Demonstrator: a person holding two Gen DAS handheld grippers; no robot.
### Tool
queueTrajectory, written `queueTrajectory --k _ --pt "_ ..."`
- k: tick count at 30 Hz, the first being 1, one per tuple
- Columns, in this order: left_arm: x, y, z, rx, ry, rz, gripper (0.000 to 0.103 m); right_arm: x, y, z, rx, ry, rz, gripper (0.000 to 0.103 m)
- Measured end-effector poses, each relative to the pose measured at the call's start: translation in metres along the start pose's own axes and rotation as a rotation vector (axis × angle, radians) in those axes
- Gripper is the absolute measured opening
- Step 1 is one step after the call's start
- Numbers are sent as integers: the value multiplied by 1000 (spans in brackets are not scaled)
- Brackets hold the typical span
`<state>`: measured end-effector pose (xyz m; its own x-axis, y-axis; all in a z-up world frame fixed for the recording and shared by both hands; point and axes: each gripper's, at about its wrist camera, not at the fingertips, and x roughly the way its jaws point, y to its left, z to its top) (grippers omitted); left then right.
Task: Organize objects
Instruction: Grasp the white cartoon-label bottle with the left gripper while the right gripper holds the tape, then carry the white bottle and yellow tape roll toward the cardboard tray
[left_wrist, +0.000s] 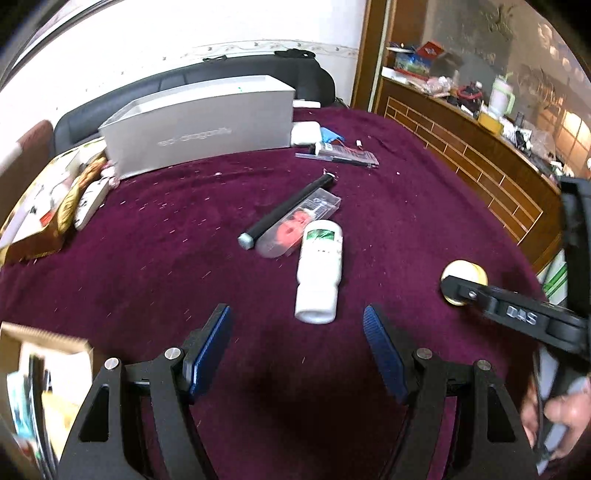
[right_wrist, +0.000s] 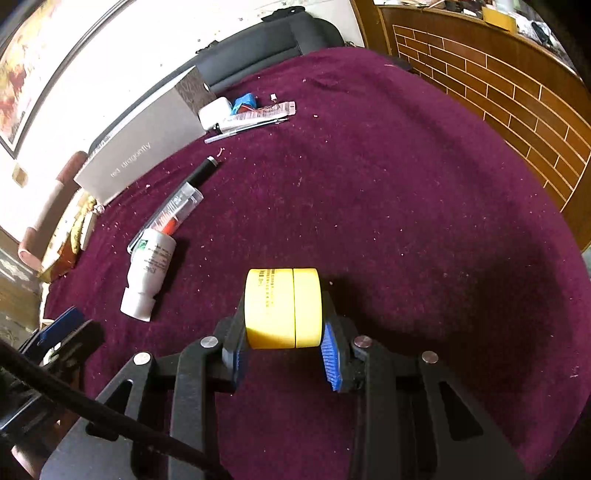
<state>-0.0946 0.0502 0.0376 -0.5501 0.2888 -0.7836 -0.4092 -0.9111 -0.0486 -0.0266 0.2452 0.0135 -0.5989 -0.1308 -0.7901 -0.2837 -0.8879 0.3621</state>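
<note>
Both pads of right gripper (right_wrist: 282, 354) clamp yellow jar (right_wrist: 282, 308), half hidden from left wrist view

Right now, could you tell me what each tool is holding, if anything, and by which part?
The right tool clamps the yellow jar by its two flat ends, pads on lid and base. The left tool is open and holds nothing.

White wall (left_wrist: 221, 29), maroon tablecloth (left_wrist: 406, 206), brick-pattern wood counter (left_wrist: 461, 155), black sofa (left_wrist: 207, 77), daylight.
</note>
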Motion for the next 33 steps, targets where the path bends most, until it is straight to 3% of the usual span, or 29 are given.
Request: queueTrajectory --k 13,17,22,33 --pt "57 -15 14 21 48 106 67 2 -4 2 -10 -16 40 30" --pt "63 -14 19 13 38 97 65 2 -6 2 1 -17 50 30" --pt "61 -21 19 30 30 55 29 2 -5 2 -3 -24 46 30" --pt "39 -20 1 9 26 64 29 2 -5 0 -1 -40 45 30"
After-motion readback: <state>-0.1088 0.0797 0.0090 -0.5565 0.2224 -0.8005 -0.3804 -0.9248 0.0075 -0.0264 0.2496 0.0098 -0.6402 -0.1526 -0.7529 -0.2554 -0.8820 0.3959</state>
